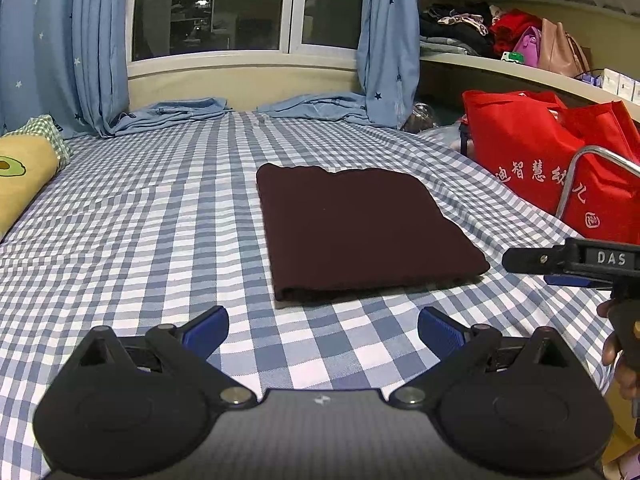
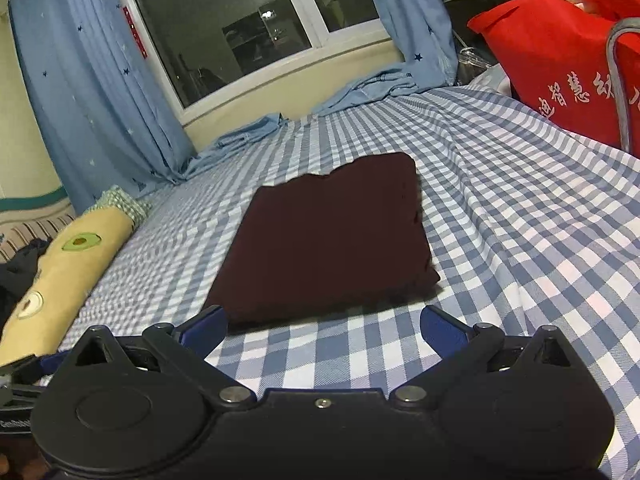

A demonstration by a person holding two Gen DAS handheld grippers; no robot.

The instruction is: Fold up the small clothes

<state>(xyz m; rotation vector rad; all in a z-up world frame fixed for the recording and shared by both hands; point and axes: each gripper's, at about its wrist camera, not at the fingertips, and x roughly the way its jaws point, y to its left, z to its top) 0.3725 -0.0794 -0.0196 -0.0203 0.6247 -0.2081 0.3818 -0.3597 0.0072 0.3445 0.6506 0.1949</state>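
The dark cloth [image 1: 360, 228] lies folded flat on the checked bed [image 1: 140, 220], just ahead of both grippers. The left gripper [image 1: 322, 330] and right gripper [image 2: 322, 330] hold their fingers wide, empty. A careless grab could catch one layer only and drag the fold open.

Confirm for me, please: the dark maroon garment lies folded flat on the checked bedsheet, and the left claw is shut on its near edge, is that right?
Not quite. The left claw is open and holds nothing; the left wrist view shows bare checked bedsheet between its blue pads, short of the garment's near edge. The rest stands: the dark maroon garment lies folded flat on the sheet.
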